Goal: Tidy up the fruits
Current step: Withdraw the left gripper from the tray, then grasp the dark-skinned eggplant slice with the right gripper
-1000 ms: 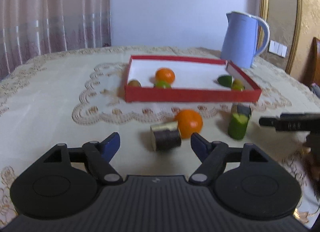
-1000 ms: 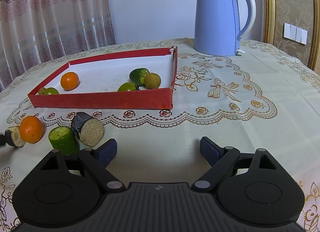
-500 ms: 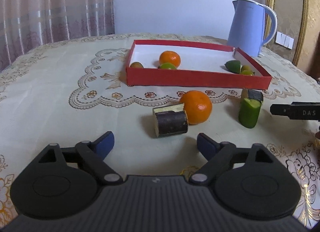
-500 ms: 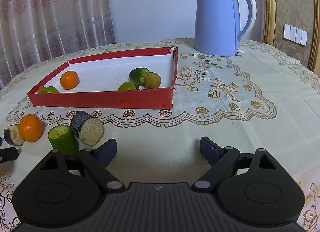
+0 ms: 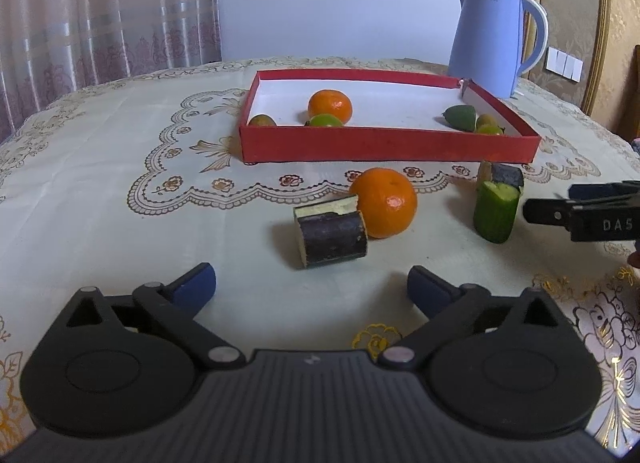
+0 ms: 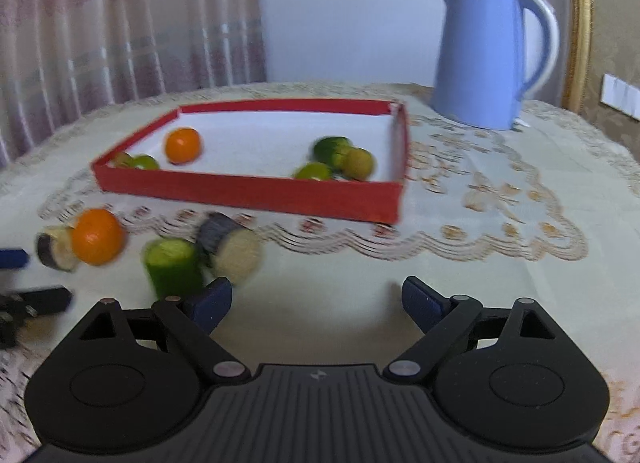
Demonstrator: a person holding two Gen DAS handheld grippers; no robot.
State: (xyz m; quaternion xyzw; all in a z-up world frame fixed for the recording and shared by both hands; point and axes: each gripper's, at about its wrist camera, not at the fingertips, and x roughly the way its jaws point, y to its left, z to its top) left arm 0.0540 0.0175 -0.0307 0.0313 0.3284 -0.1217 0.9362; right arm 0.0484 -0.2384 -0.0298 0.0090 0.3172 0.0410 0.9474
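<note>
A red tray (image 5: 384, 143) (image 6: 248, 191) holds an orange (image 5: 330, 105), green fruits and small brownish ones. On the cloth in front of it lie an orange (image 5: 385, 202) (image 6: 97, 236), a dark eggplant piece (image 5: 331, 237) touching it, a cucumber piece (image 5: 495, 211) (image 6: 173, 271) and a second eggplant piece (image 6: 232, 249). My left gripper (image 5: 312, 289) is open and empty, just short of the first eggplant piece. My right gripper (image 6: 316, 301) is open and empty, its left finger (image 6: 210, 303) close to the cucumber. The right gripper's fingers also show in the left wrist view (image 5: 548, 213).
A blue kettle (image 5: 494, 37) (image 6: 488, 55) stands behind the tray's right corner. A cream embroidered tablecloth (image 5: 120, 191) covers the round table. Curtains hang at the back left.
My left gripper has moved closer to the eggplant piece and orange. My right gripper has swung towards the cucumber and second eggplant piece; its view is now blurred. Both stay open.
</note>
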